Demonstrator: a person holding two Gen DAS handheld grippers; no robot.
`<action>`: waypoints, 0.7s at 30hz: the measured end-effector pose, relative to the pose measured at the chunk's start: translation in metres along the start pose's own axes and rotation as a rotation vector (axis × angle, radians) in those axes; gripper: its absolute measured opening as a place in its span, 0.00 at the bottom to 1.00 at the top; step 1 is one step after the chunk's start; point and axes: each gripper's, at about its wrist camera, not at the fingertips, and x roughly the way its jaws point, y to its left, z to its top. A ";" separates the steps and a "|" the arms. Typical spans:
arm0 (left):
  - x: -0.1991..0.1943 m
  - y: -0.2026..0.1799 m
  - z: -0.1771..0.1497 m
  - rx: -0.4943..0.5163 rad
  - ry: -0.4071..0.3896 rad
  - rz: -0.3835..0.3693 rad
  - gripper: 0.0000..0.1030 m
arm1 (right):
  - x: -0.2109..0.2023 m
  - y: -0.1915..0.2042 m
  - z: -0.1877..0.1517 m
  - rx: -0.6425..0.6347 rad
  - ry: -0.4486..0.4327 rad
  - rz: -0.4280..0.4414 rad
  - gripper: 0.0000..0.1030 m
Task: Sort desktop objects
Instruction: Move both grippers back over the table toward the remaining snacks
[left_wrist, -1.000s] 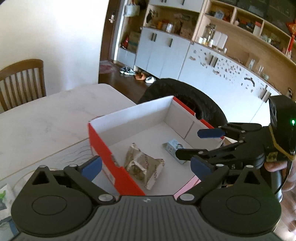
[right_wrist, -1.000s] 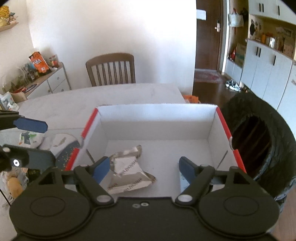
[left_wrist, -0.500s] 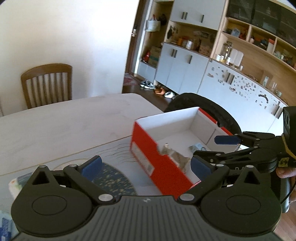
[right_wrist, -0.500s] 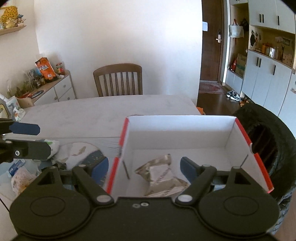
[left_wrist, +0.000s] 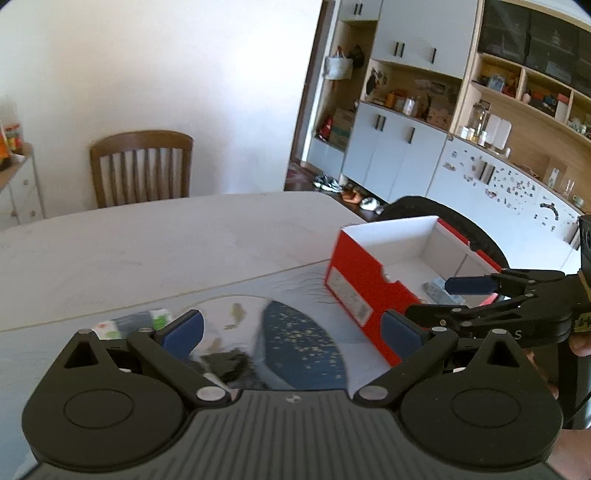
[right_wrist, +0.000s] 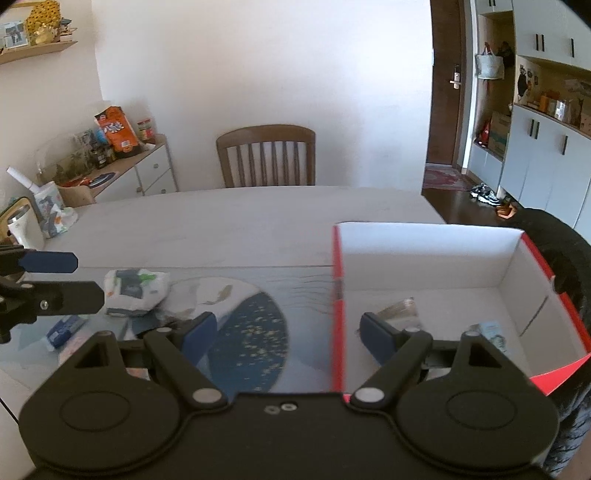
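A red shoe box (left_wrist: 365, 291) with a white inside (right_wrist: 428, 254) stands on the table, open at the top. In it lie a crumpled silver wrapper (right_wrist: 400, 308) and a small pale blue packet (right_wrist: 491, 332). My left gripper (left_wrist: 291, 326) is open and empty over a printed mat (left_wrist: 303, 347), left of the box. My right gripper (right_wrist: 286, 332) is open and empty, its jaws either side of the box's left wall. A white tissue pack (right_wrist: 135, 291) and a small blue packet (right_wrist: 64, 330) lie on the mat's left part, near the left gripper (right_wrist: 74, 280).
A wooden chair (right_wrist: 266, 155) stands behind the table (right_wrist: 240, 218). A big black round thing (right_wrist: 565, 266) sits right of the box. A sideboard (right_wrist: 147, 173) with snacks is at the far left. Cabinets and shelves (left_wrist: 406, 147) line the right wall.
Both grippers have swung left, away from above the box, which now sits further right in each view. The mat and tissue pack have come into sight. Both jaws stayed open.
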 end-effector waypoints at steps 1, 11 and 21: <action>-0.004 0.003 -0.003 -0.001 -0.008 0.010 1.00 | 0.000 0.005 -0.001 -0.002 0.000 0.005 0.82; -0.024 0.034 -0.033 -0.041 -0.008 0.045 1.00 | 0.011 0.050 -0.007 -0.042 0.019 0.027 0.82; -0.034 0.079 -0.058 -0.111 -0.002 0.109 1.00 | 0.034 0.081 -0.015 -0.065 0.051 0.029 0.82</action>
